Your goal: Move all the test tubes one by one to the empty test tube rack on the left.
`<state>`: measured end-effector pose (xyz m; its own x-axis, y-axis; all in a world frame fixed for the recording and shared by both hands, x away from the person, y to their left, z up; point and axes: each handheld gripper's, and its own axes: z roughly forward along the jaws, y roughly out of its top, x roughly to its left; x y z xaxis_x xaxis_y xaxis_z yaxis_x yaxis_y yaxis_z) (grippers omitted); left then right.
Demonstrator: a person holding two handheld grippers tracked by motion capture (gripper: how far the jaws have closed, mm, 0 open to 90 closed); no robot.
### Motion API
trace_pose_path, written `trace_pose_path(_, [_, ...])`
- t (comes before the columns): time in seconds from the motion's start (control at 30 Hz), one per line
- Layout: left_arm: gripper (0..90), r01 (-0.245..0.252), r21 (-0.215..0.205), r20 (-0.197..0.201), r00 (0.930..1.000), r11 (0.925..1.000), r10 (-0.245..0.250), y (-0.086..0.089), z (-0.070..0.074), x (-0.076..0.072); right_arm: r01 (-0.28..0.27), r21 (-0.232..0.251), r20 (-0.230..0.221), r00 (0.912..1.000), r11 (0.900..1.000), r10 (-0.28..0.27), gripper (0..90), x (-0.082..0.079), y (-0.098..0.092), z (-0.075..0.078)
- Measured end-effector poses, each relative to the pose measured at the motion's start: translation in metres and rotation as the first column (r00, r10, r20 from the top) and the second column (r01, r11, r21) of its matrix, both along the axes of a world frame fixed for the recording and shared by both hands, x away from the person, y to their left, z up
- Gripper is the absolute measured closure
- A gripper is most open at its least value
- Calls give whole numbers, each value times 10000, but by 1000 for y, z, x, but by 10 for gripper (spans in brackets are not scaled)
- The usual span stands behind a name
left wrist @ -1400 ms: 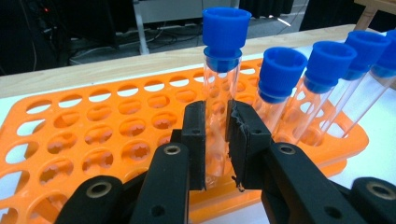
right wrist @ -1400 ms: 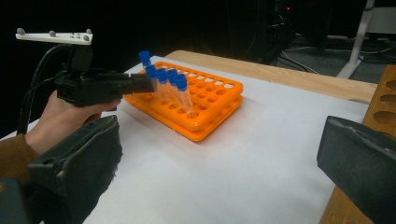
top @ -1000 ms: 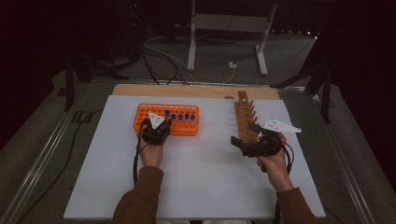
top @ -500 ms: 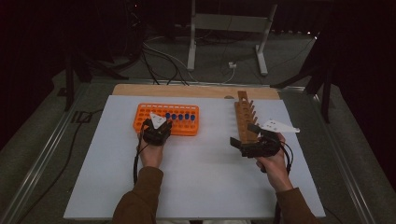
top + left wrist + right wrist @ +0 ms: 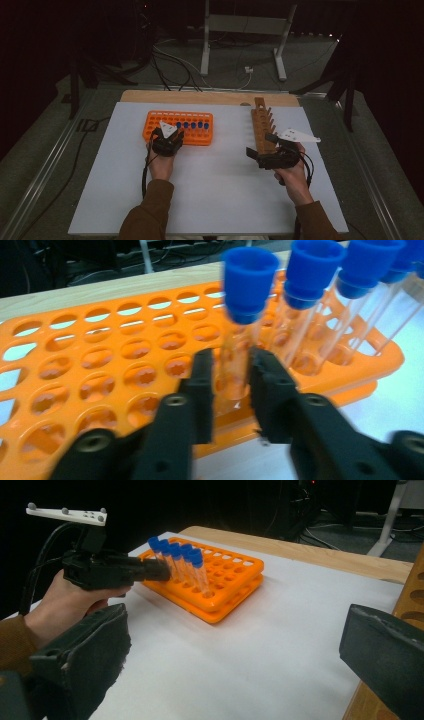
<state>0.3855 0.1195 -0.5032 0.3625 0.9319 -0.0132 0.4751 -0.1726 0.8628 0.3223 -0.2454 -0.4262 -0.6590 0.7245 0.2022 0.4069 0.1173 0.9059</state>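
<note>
Jaws of the left gripper (image 5: 232, 385) stand either side of a clear tube (image 5: 240, 340) with a blue cap; they have just been opening, and a thin gap shows beside the glass. The tube stands upright in a hole near the front edge of the orange rack (image 5: 100, 365) (four more capped tubes line up beside it). No writing can be read on rack or caps. The right gripper (image 5: 235, 670) hangs wide with nothing between its jaws, next to the wooden rack (image 5: 262, 127) on the white tabletop (image 5: 210, 195).
</note>
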Motion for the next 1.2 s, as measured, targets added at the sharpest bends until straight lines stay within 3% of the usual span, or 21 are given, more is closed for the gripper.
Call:
trace_pose_path(0.13, [582,150,-84,48,9999,9999,-149,8,3,-5,32,15,23,10000,10000,-32,0,-1,-2,-2])
trace_pose_path(0.3, [425,118,-842,421,9991,9964,-82,29,17,-18,195,55,295,9994,9998,-196,0,-5,-3,-3])
trace_pose_path(0.47, [283,150,-1053,838,9965,9943,-61,48,35,-36,288,141,513,9982,9995,-295,0,-8,-6,-3])
trace_pose_path(0.6, [175,312,-896,1008,9947,9955,-221,58,47,-52,334,94,680,9971,9994,-339,0,-13,-5,-3])
trace_pose_path(0.9, [41,574,-1047,1532,9873,9928,-409,80,67,-93,473,108,812,9955,9988,-481,0,-19,-9,-5])
trace_pose_path(1.2, [11,472,-1039,2030,9789,9935,-253,103,66,-124,577,51,934,9939,9983,-579,0,-26,-12,-10])
